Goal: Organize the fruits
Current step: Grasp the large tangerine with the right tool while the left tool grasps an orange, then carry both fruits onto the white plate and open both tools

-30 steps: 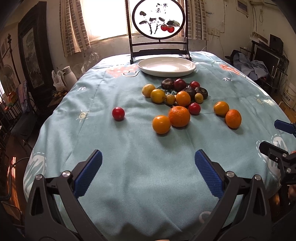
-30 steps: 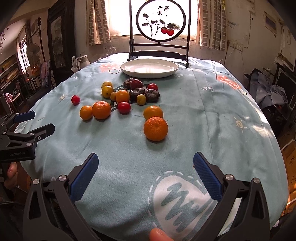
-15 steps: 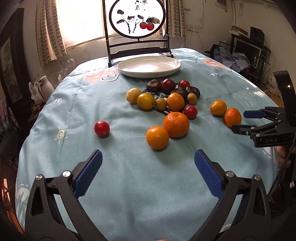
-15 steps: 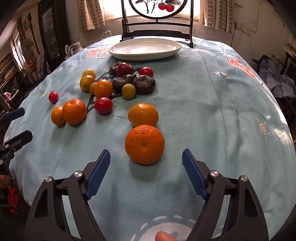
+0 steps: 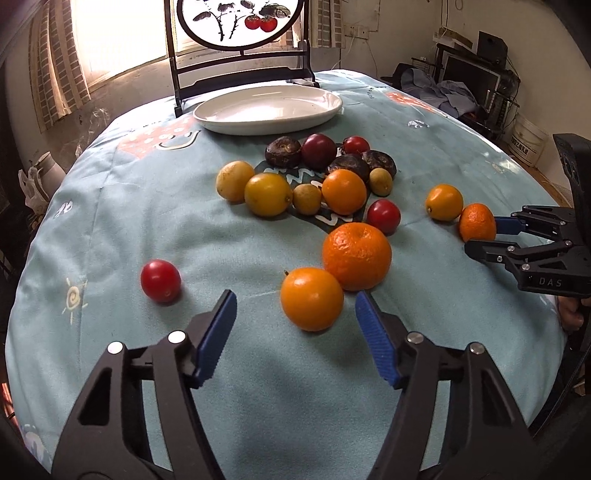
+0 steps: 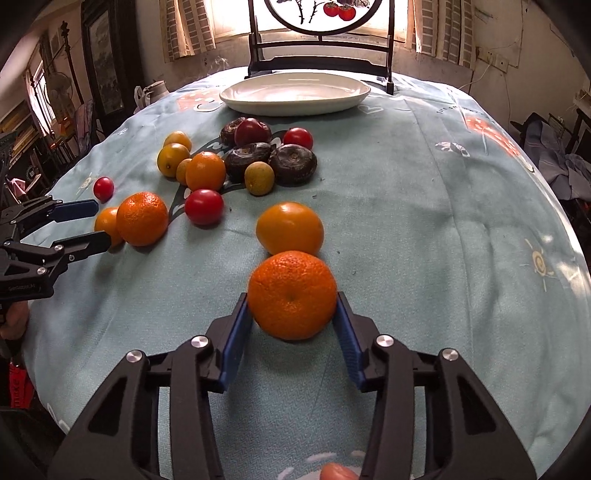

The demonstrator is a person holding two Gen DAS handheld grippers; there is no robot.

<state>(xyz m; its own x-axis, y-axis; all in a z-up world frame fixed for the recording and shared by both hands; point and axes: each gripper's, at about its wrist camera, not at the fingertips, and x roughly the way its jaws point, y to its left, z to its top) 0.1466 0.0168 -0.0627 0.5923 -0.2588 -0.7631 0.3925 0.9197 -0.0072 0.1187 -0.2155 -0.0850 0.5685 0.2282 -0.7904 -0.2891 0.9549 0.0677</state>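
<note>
Several fruits lie on a light blue tablecloth in front of a white plate [image 5: 267, 109], which also shows in the right wrist view [image 6: 295, 92]. My right gripper [image 6: 293, 312] is shut on a rough mandarin [image 6: 291, 293], its blue pads against both sides; the mandarin rests on the cloth. In the left wrist view it is seen at the right [image 5: 482, 234] around that mandarin [image 5: 476, 221]. My left gripper [image 5: 295, 310] is open, its pads either side of a smooth orange [image 5: 311, 298], apart from it. A big mandarin [image 5: 356, 254] touches that orange behind.
A red tomato [image 5: 160, 280] lies alone at the left. A cluster of yellow, red and dark fruits [image 5: 314, 173] sits before the plate. A smooth orange [image 6: 290, 229] lies just behind the held mandarin. A round painted screen on a dark stand [image 5: 240, 22] is behind the plate.
Both grippers moved forward over the table. The right gripper narrowed and closed on the rough mandarin. The left gripper narrowed and came up around the smooth orange.
</note>
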